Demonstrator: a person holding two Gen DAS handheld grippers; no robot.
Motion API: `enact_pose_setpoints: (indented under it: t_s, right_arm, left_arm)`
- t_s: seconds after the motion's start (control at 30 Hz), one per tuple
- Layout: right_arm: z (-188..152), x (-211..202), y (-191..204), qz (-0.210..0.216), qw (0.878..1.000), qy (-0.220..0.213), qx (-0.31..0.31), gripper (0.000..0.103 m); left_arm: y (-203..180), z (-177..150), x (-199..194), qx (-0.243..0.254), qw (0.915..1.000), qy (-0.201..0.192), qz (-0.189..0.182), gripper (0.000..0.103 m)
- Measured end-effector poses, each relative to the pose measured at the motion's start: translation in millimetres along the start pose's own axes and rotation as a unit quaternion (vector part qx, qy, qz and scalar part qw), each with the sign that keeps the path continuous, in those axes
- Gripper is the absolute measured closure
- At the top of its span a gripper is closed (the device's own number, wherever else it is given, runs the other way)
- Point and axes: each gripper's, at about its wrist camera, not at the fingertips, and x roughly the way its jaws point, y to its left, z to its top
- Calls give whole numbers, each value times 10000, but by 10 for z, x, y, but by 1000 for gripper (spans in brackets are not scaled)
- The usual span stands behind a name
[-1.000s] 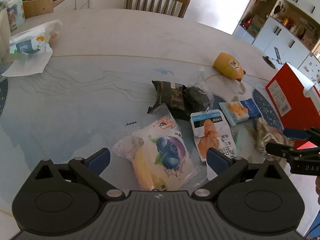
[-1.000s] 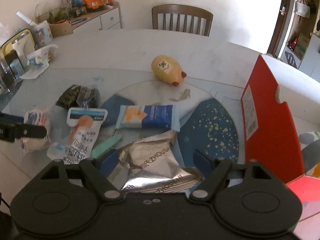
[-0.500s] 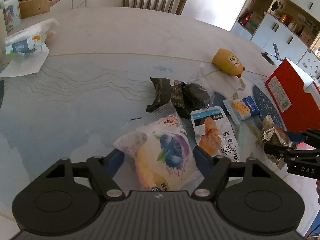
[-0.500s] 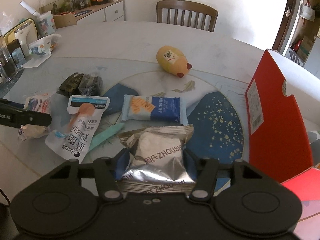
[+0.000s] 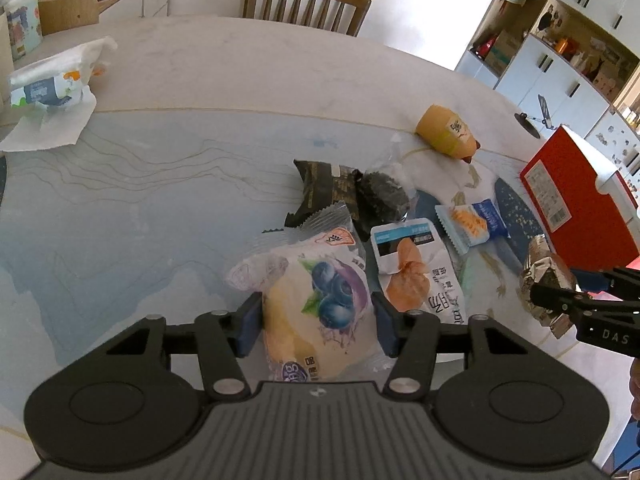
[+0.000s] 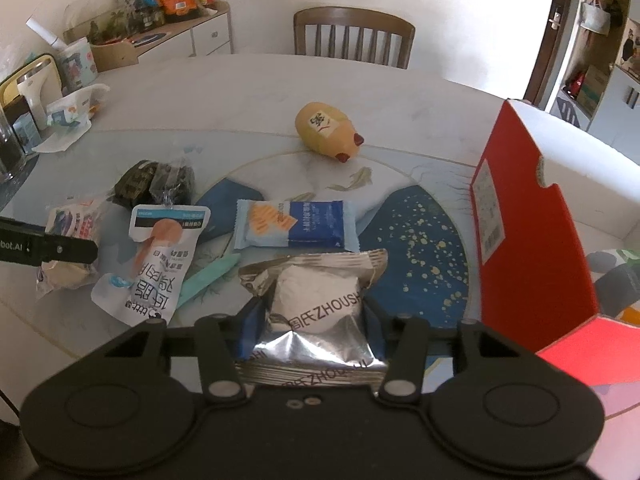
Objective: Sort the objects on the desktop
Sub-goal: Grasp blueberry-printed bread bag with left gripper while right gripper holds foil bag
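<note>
Snack packets (image 6: 294,224) left of box (image 6: 524,216)

Obscured items — both wrist views
Red box (image 6: 520,240) runs off the right edge; blueberry packet (image 5: 320,300) partly behind gripper body.

Both wrist cameras look steeply down, close over the round marble-patterned table (image 5: 168,184); both see the yellow pig-shaped toy (image 6: 326,130), perhaps plastic.

Blueberry bread packet (image 5: 320,300) lies flat at the near table edge, clear wrapper puffed. Silver foil packet (image 6: 316,312) sits crumpled beside the upright red box (image 6: 528,232). Between them lie the white chicken pouch (image 6: 160,264) and blue cracker pack (image 6: 296,224).
</note>
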Motion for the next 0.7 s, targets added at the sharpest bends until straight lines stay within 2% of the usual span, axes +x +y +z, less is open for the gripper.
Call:
enact_pose_setpoints:
  t_s: [0.33,0.7]
  right_arm:
    - [32,-203,-25,14,9995,-247,174,53]
    - [28,-427,-52,11,9984,-442,367,53]
  left_arm:
    - [-69,-3,-112,63,9999,-114,-70,48]
    - [-342,74,-330,323,9987,-285,-270,48]
